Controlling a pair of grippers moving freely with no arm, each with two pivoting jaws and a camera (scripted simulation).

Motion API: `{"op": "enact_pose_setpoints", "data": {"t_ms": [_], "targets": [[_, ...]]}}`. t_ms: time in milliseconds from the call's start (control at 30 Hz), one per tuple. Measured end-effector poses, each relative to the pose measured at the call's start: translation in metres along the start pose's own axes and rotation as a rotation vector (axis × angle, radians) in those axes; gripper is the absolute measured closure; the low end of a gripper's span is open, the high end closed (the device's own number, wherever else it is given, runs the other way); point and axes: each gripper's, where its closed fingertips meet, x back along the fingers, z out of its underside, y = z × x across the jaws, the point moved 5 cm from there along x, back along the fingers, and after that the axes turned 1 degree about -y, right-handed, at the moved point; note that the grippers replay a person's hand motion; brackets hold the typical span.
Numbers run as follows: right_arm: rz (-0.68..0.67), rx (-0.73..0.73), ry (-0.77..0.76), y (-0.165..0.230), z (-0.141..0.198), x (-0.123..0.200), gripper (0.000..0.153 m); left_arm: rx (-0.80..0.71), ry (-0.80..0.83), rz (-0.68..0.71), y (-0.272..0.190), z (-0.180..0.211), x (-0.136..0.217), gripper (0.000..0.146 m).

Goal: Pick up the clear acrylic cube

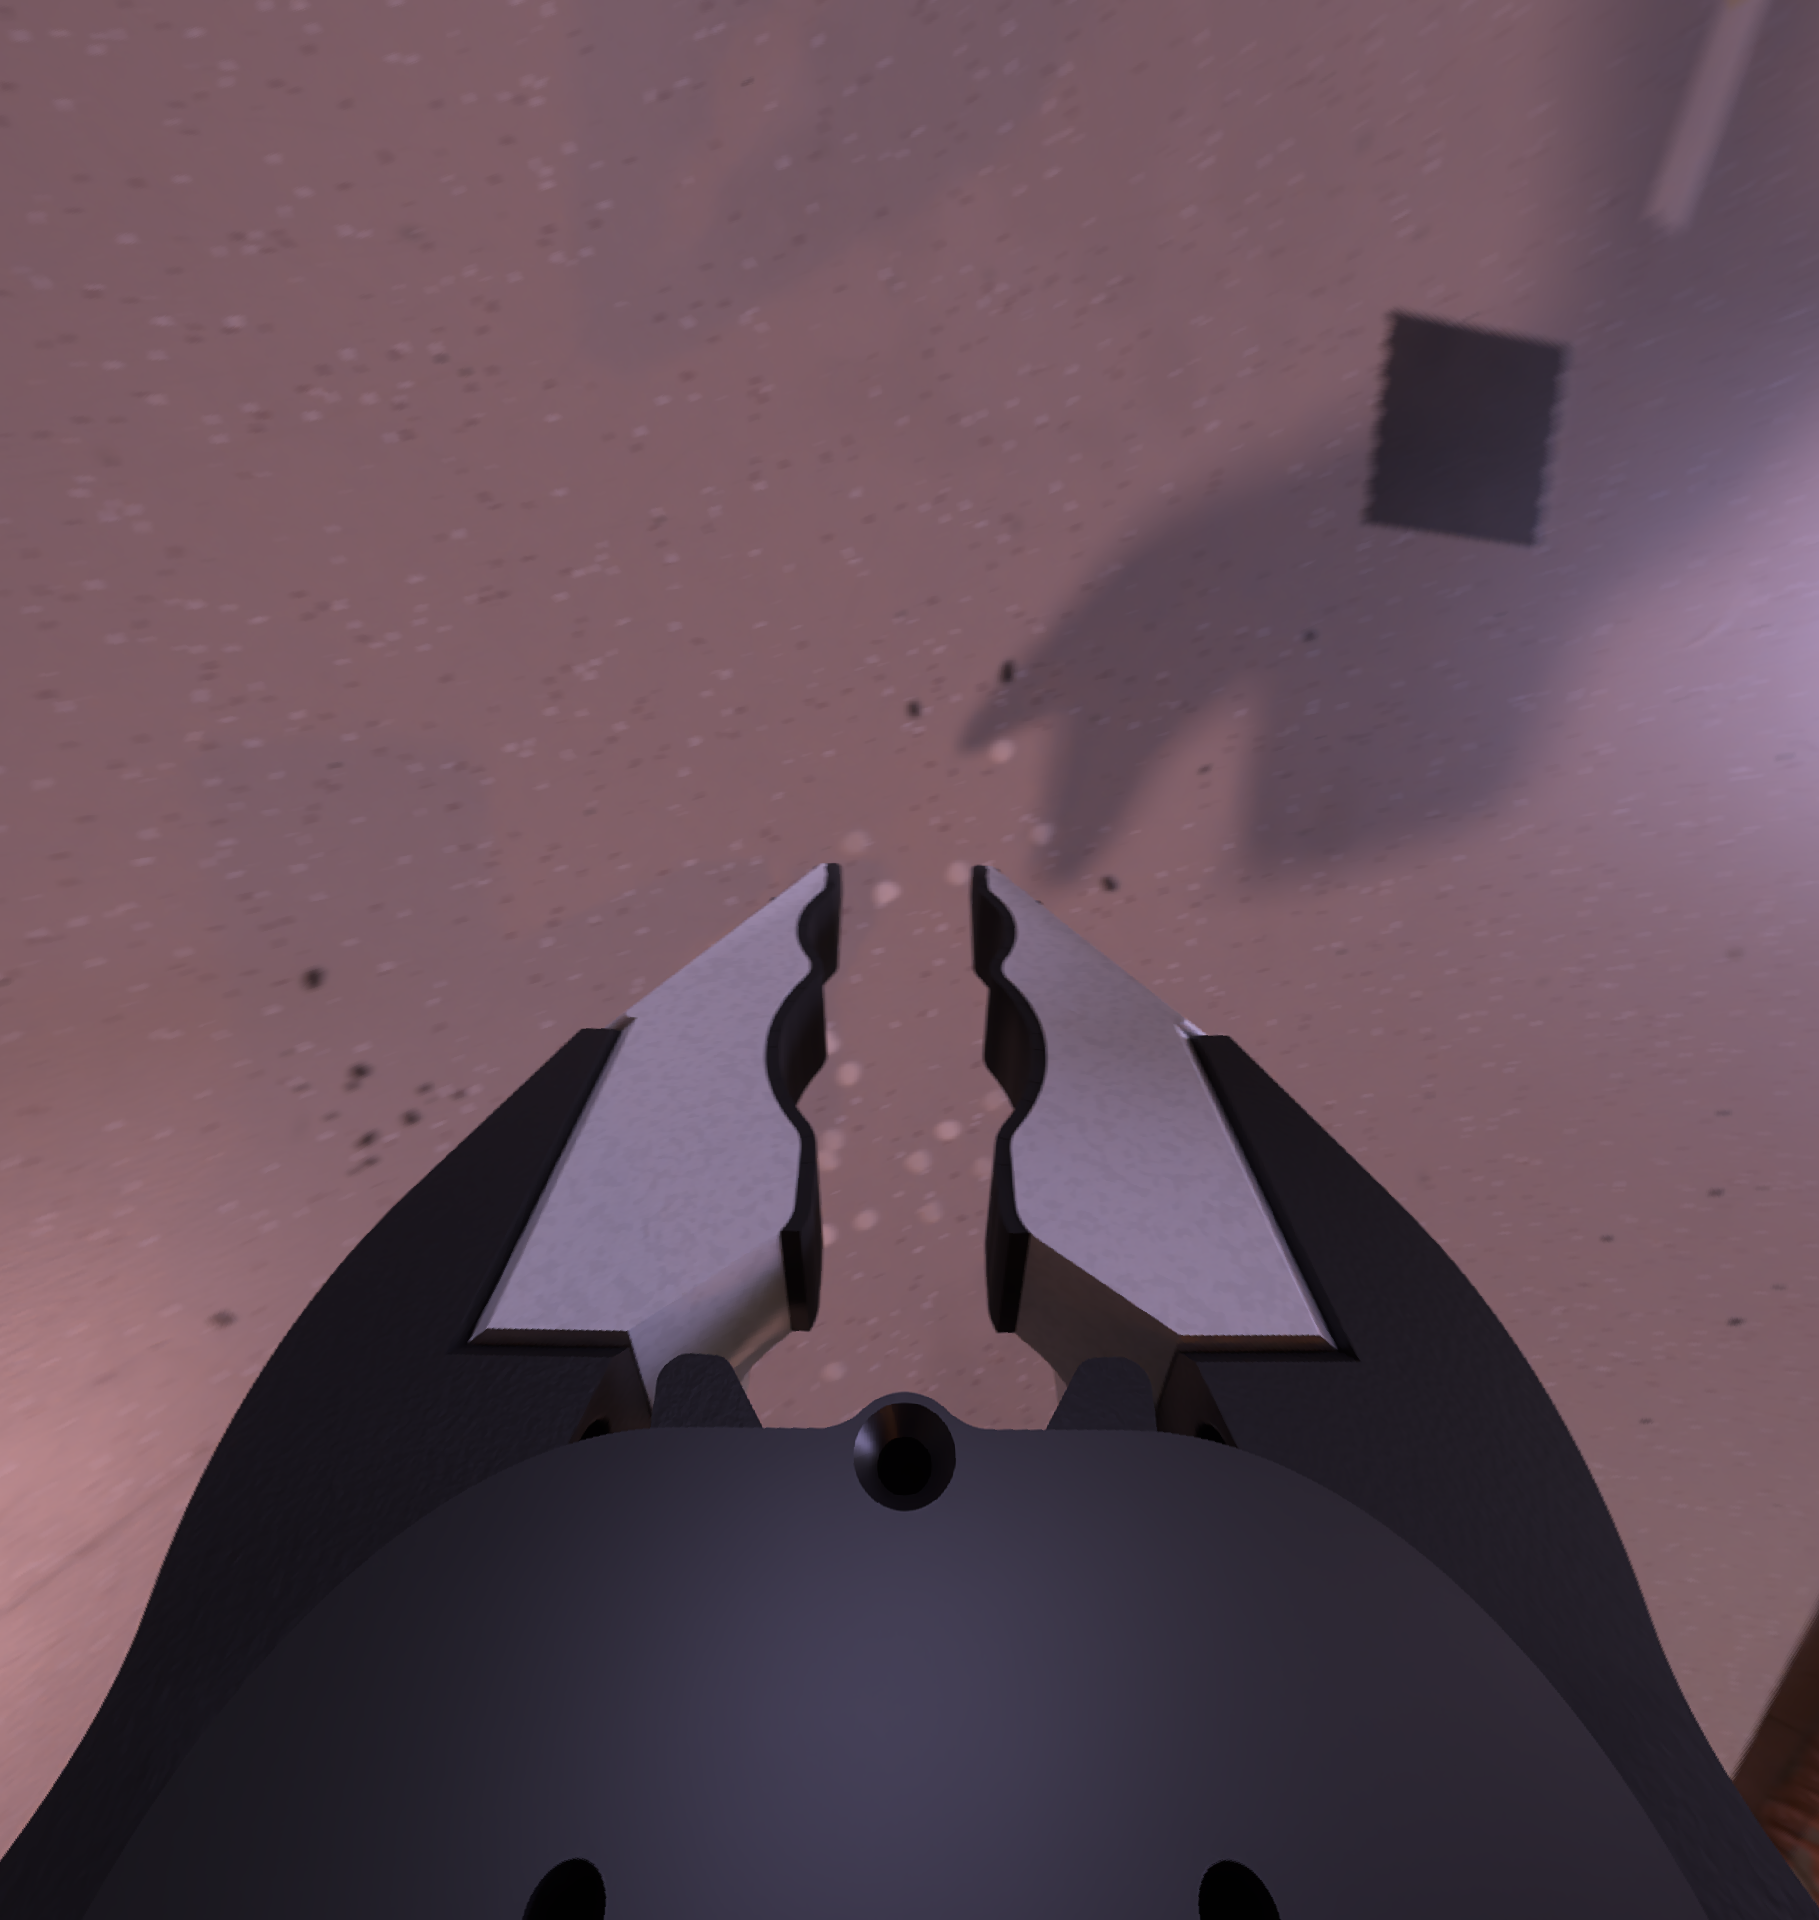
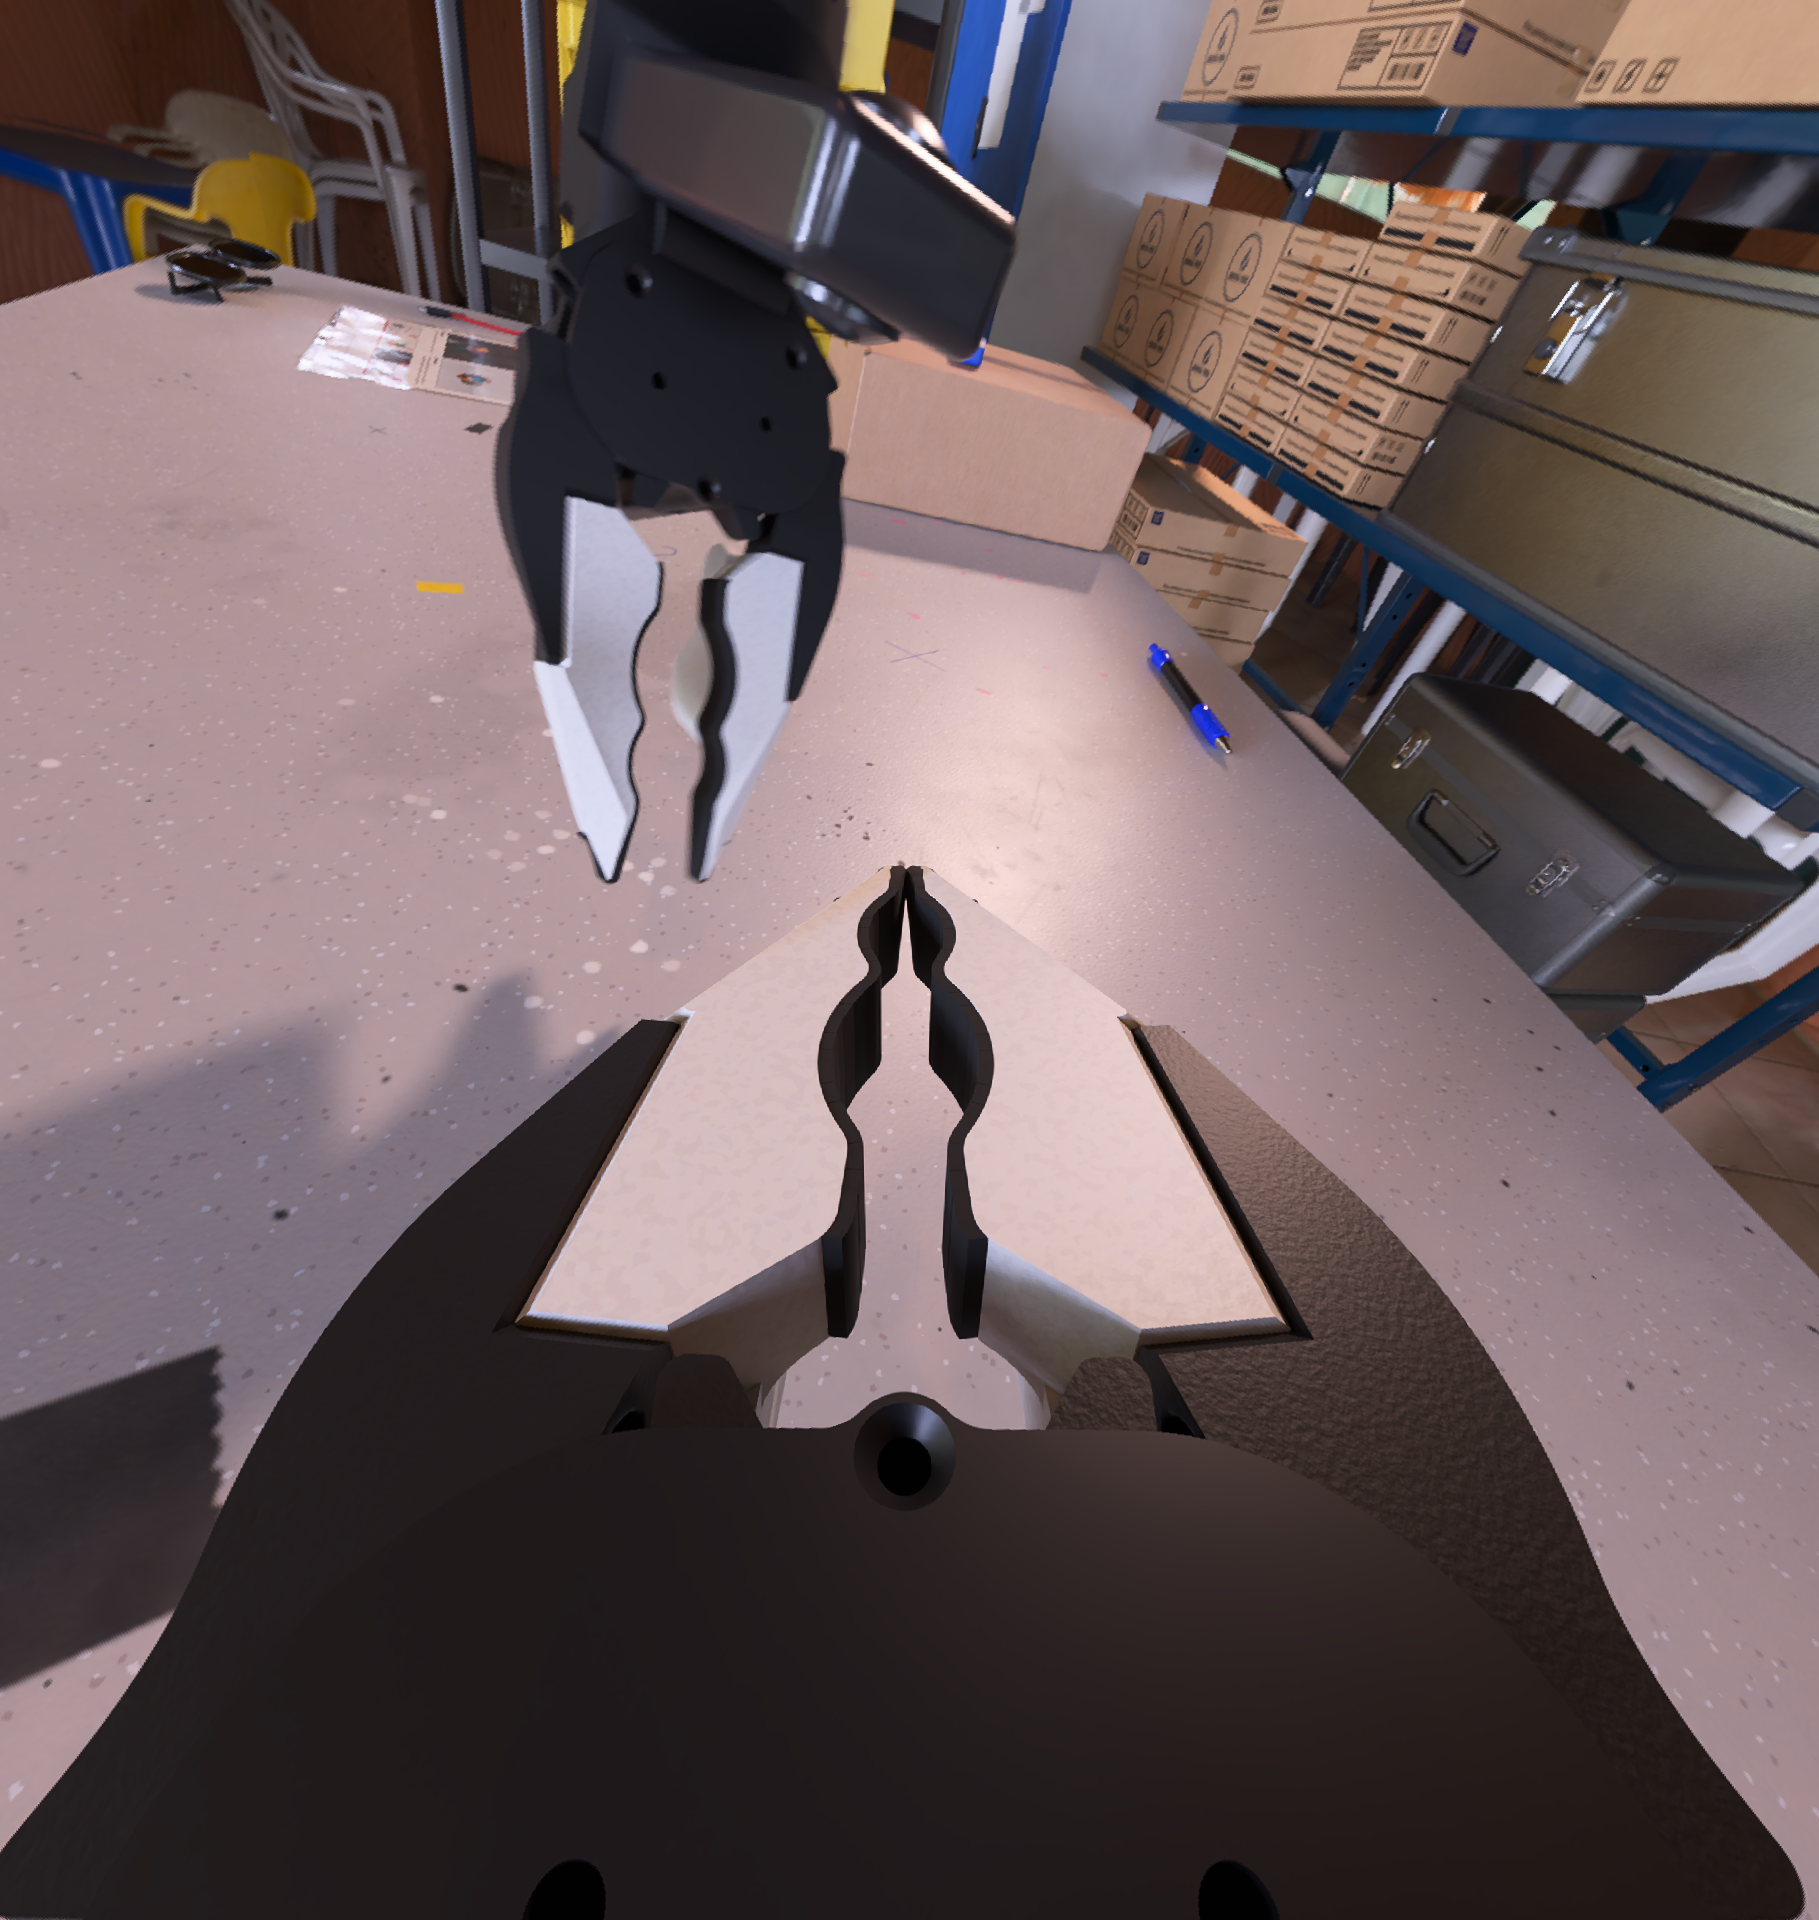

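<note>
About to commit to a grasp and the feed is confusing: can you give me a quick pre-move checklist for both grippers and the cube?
1. Clear acrylic cube found: cannot tell; only a dark square patch shows on the speckled pinkish table top.
2. Left gripper open: ok, narrow gap, empty.
3. Right gripper open: not ok, tips meet, empty.
4. Grippers apart: ok.
5. Blue pen clear of both: ok, near the table edge.

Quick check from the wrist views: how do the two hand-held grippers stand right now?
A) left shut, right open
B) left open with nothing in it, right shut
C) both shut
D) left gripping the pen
B: the left hand-held gripper shows bare table between its fingertips, while the right hand-held gripper has its tips meeting.
</note>
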Motion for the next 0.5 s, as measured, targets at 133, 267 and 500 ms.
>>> {"op": "enact_pose_setpoints", "data": {"t_ms": [133, 267, 500], "targets": [[0.031, -0.006, -0.055, -0.004, -0.006, 0.006, 0.153, -0.004, -0.094, 0.156, -0.031, -0.003, -0.006, 0.143], [0.077, -0.012, -0.117, -0.010, -0.013, 0.012, 0.153, -0.011, -0.146, 0.237, -0.048, -0.006, -0.006, 0.125], [0.096, -0.016, -0.125, -0.013, -0.013, 0.013, 0.153, -0.003, -0.173, 0.111, -0.035, 0.002, 0.001, 0.117]]}}
